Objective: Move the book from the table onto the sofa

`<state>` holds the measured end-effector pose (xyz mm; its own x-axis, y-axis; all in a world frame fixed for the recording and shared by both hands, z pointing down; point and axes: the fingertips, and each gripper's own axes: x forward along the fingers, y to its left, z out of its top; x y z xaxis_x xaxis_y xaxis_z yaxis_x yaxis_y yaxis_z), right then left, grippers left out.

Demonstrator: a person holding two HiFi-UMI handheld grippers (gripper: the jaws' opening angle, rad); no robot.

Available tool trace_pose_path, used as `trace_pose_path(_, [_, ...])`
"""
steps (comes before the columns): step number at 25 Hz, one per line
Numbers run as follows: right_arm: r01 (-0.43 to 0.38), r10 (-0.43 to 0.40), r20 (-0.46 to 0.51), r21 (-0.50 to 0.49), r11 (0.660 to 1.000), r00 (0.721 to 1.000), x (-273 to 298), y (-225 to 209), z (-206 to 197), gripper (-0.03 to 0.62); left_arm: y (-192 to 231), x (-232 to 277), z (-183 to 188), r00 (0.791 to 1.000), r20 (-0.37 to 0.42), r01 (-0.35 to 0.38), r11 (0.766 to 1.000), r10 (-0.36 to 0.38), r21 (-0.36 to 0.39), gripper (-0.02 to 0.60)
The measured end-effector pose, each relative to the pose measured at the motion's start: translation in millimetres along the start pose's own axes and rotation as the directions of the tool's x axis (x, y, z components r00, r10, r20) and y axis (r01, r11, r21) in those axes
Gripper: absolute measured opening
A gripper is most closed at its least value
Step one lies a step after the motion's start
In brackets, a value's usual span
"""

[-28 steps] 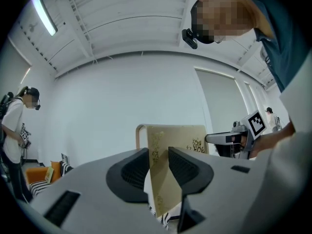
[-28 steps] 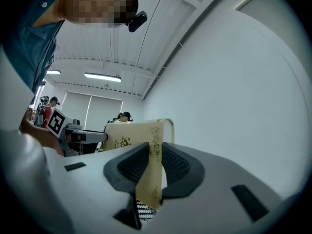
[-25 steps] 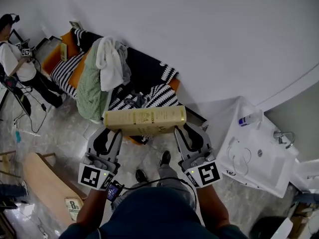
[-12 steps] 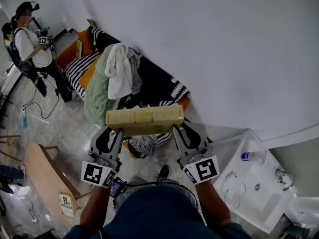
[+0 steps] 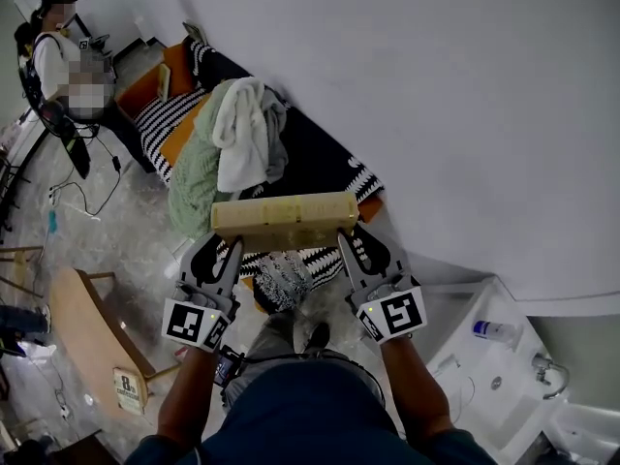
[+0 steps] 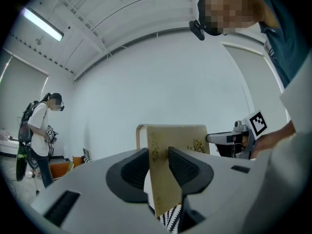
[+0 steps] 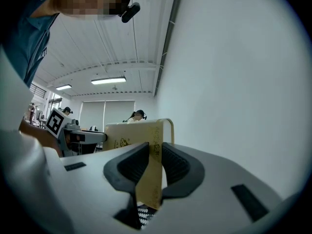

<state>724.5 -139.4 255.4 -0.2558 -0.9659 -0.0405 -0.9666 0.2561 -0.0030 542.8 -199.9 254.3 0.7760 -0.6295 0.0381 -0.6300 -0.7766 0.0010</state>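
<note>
A thick cream-yellow book with gold ornament on its cover hangs in the air between both grippers, over the near end of the sofa. My left gripper is shut on the book's left end and my right gripper is shut on its right end. In the left gripper view the book stands upright with both black pads pressed on it. In the right gripper view the book is clamped the same way. The sofa is dark with orange cushions and black-and-white striped covers.
A green blanket and a white garment lie heaped on the sofa. A person stands at the sofa's far end, top left. A wooden table is at lower left, a white sink unit at lower right. The white wall runs along the right.
Both grippers have carried the book forward along the sofa. The sink unit has slid back toward the lower right and the person at the top left appears closer.
</note>
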Motion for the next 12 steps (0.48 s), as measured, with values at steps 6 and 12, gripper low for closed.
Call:
trace_pose_path(6, [0.026, -0.026, -0.043, 0.013, 1.000, 0.999, 53, -12, -27, 0.089, 47, 38, -28, 0.999, -0.036, 0.028, 0.998, -0.030, -0.048, 0.124])
trace_pose_path(12, [0.064, -0.062, -0.086, 0.024, 0.998, 0.994, 107, -23, -52, 0.089, 96, 77, -51, 0.994, -0.070, 0.075, 0.993, -0.081, -0.090, 0.124])
